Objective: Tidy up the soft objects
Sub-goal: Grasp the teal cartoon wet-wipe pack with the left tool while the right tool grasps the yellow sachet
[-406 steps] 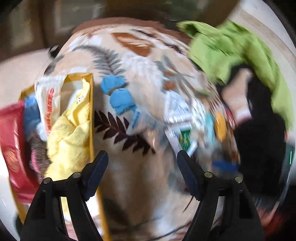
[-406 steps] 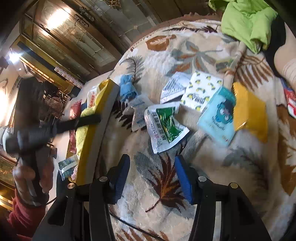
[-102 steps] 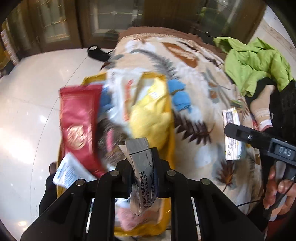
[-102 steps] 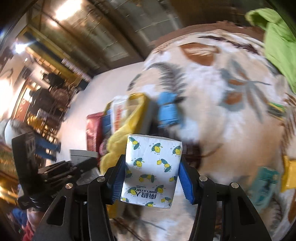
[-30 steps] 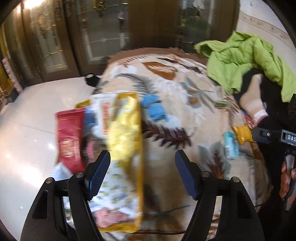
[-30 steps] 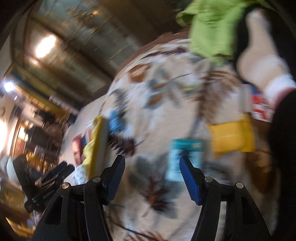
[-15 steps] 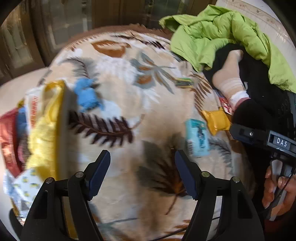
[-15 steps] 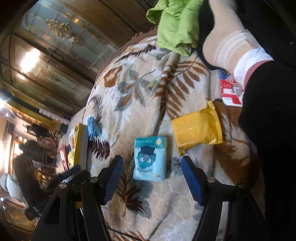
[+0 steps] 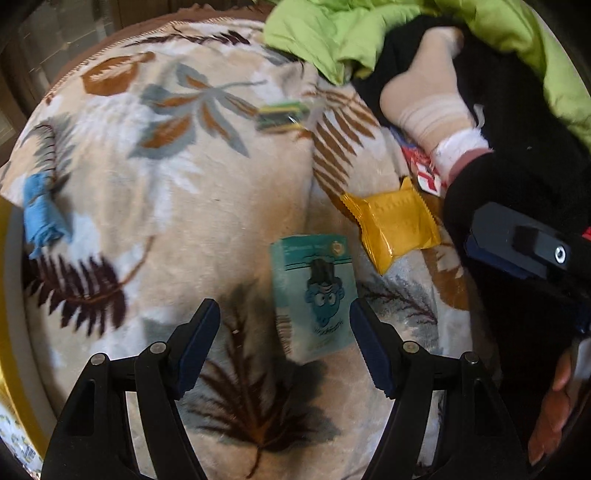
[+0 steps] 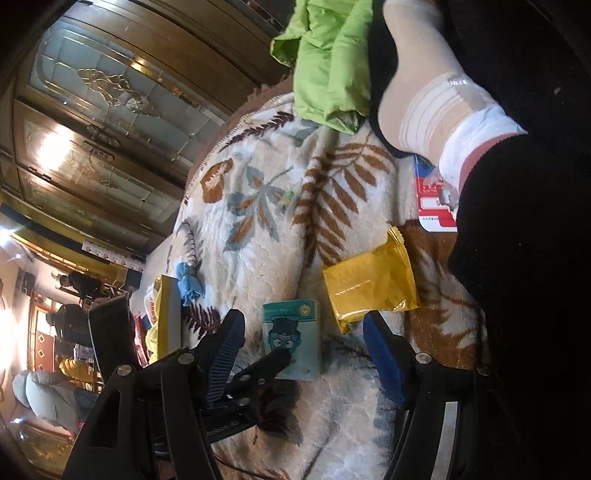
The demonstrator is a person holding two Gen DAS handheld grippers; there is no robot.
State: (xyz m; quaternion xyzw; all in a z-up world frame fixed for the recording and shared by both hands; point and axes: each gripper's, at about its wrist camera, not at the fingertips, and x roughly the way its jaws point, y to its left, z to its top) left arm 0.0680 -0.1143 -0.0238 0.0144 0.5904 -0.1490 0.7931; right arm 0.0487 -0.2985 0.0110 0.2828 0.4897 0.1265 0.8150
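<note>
Fingers apart and empty on both: left gripper [image 9: 284,341] low over the teal tissue pack [image 9: 313,297] lying flat on the leaf-print blanket [image 9: 177,192], right gripper [image 10: 303,354] near it too. Pack: likely light, soft, slick film; best pinched across its long edges. Adjacent: yellow foil packet [image 9: 391,225] just beside, blue cloth bundle [image 9: 42,218] well apart, socked foot [image 9: 432,107], green jacket [image 9: 332,33]; nothing obstructs.
</note>
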